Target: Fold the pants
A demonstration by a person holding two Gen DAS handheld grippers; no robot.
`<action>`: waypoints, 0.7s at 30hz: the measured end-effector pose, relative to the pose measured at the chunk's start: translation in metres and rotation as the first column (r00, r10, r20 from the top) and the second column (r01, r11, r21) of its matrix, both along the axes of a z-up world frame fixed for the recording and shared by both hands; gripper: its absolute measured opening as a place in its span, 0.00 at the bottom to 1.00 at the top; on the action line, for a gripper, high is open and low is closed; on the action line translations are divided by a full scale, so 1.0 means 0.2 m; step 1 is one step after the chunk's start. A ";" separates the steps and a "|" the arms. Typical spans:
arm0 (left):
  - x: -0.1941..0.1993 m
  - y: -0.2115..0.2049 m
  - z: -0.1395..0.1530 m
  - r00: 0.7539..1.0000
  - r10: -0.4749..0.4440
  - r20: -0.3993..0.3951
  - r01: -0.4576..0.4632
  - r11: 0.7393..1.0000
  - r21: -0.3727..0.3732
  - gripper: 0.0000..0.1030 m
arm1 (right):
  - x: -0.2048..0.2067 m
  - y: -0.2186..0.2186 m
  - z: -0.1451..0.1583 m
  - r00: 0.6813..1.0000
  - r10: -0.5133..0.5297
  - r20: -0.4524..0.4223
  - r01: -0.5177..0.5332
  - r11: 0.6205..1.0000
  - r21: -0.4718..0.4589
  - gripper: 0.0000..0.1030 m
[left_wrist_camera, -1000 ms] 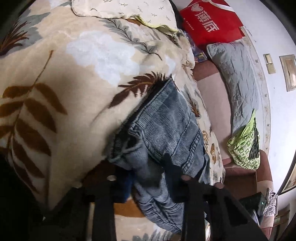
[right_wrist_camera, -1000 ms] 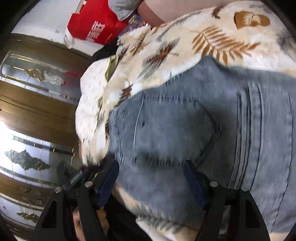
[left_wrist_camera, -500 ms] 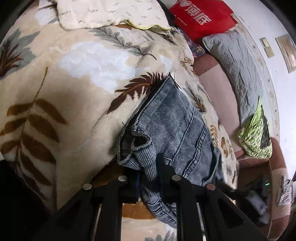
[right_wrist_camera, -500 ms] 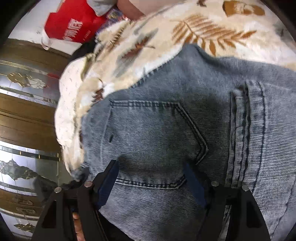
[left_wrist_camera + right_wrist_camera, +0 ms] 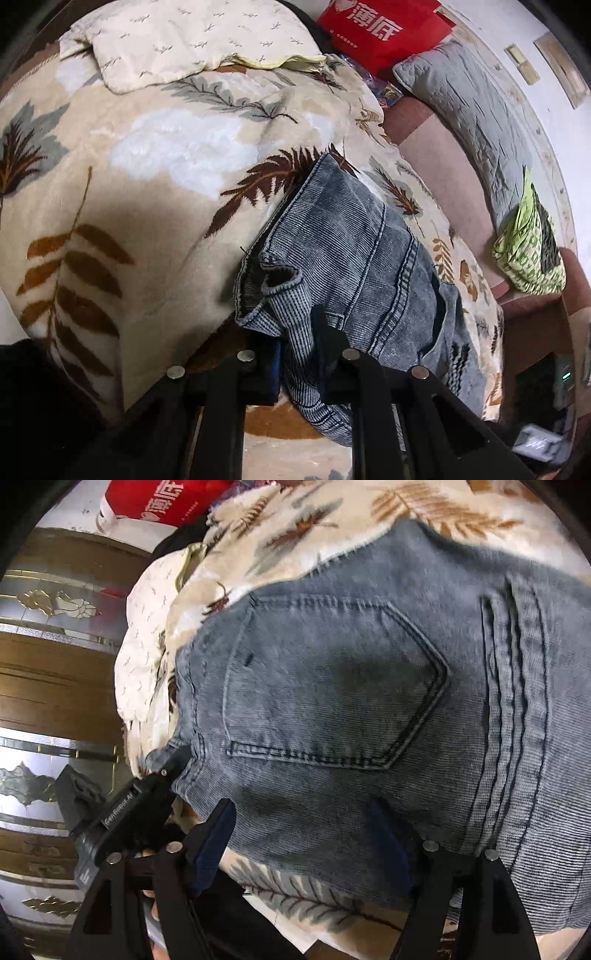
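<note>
Grey-blue denim pants (image 5: 354,254) lie on a cream blanket with a leaf print (image 5: 155,155). In the left wrist view my left gripper (image 5: 297,343) is shut on the pants' waistband corner near the blanket's front edge. In the right wrist view the pants (image 5: 369,686) fill the frame with a back pocket facing up. My right gripper (image 5: 303,834) is open, its jaws spread over the pants' near edge. The left gripper's black body (image 5: 122,816) shows at the left, at the waistband corner.
A cream pillow (image 5: 184,37) lies at the blanket's far end. A red bag (image 5: 380,33), a grey cushion (image 5: 469,96) and a green patterned bag (image 5: 532,243) sit on the brown sofa to the right. A wooden cabinet with glass panels (image 5: 48,657) stands at the left.
My left gripper closed on the pants' waistband corner and pulled back slightly. My right gripper moved nearer over the back pocket and stayed open.
</note>
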State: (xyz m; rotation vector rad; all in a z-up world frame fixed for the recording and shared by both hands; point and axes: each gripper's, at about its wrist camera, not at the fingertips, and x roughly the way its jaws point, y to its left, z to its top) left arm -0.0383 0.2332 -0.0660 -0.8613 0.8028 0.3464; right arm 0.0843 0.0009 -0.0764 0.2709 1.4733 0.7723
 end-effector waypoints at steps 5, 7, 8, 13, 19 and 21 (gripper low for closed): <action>0.00 0.00 0.00 1.000 0.001 -0.004 -0.001 1.000 0.004 0.14 | -0.03 -0.01 0.13 0.999 0.003 0.049 -0.004 1.000 0.029 0.77; 0.01 0.00 0.00 1.000 -0.002 -0.008 0.002 1.000 0.016 0.14 | -0.01 0.01 0.02 1.000 -0.002 -0.012 0.002 1.000 0.001 0.78; 0.01 -0.01 0.00 1.000 -0.003 -0.009 0.004 1.000 0.024 0.14 | -0.01 0.00 -0.03 1.000 0.006 -0.018 -0.006 1.000 0.002 0.79; 0.01 -0.02 0.05 1.000 -0.010 -0.007 0.010 0.998 0.055 0.10 | -0.03 -0.14 0.18 0.998 -0.025 0.059 0.020 0.996 0.090 0.78; 0.07 -0.17 0.29 0.998 -0.059 0.027 0.051 0.973 0.224 0.08 | -0.03 -0.76 0.37 0.942 -0.238 0.237 0.219 0.970 0.107 0.78; 0.11 -0.29 0.43 0.993 -0.104 0.053 0.083 0.948 0.307 0.08 | -0.04 -0.97 0.35 0.917 -0.320 0.238 0.300 0.947 0.118 0.78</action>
